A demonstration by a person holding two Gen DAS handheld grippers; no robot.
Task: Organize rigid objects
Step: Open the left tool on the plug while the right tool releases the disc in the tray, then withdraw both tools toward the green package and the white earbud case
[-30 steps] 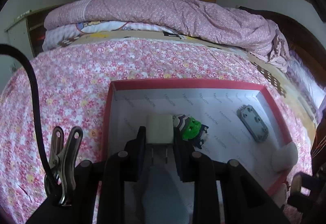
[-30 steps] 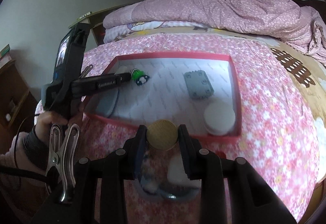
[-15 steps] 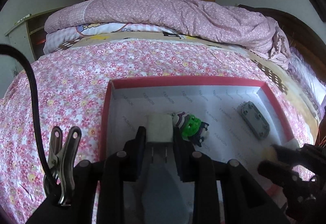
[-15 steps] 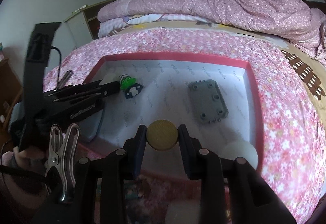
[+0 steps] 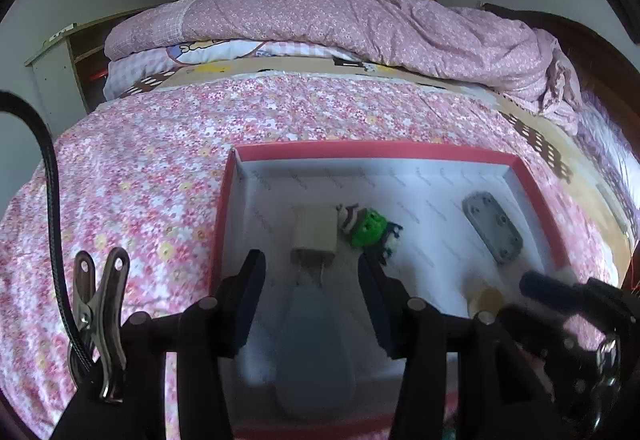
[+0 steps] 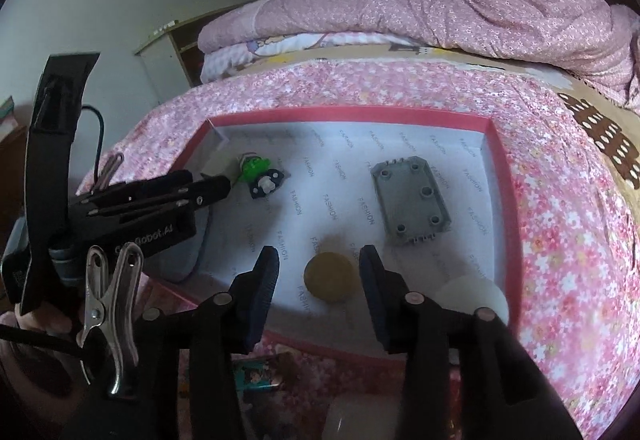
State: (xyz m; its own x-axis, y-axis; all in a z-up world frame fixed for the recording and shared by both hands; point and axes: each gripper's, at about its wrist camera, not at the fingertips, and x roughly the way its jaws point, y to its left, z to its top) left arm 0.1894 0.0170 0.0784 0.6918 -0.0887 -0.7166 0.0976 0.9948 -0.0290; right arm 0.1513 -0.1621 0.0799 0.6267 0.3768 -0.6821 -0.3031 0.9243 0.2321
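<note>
A red box (image 5: 376,151) (image 6: 500,176) with a white lining lies on the flowered bed. My left gripper (image 5: 311,280) is open over its left part, with a white plug adapter (image 5: 314,233) lying free between the fingers. My right gripper (image 6: 318,276) is open near the box's front wall, with a round wooden lid (image 6: 329,275) lying on the lining between the fingers. A green and black toy (image 5: 370,227) (image 6: 260,176) lies beside the adapter. A grey plate with holes (image 5: 493,226) (image 6: 412,200) lies to the right.
A white round lid (image 6: 472,296) lies in the box's front right corner. A folded pink quilt (image 5: 340,24) lies along the far side of the bed. Small items (image 6: 256,376) lie on the bed in front of the box. A shelf unit (image 5: 64,72) stands at the left.
Both grippers have opened. The left one let go of the plug adapter and the right one let go of the wooden lid; both things now lie in the box.
</note>
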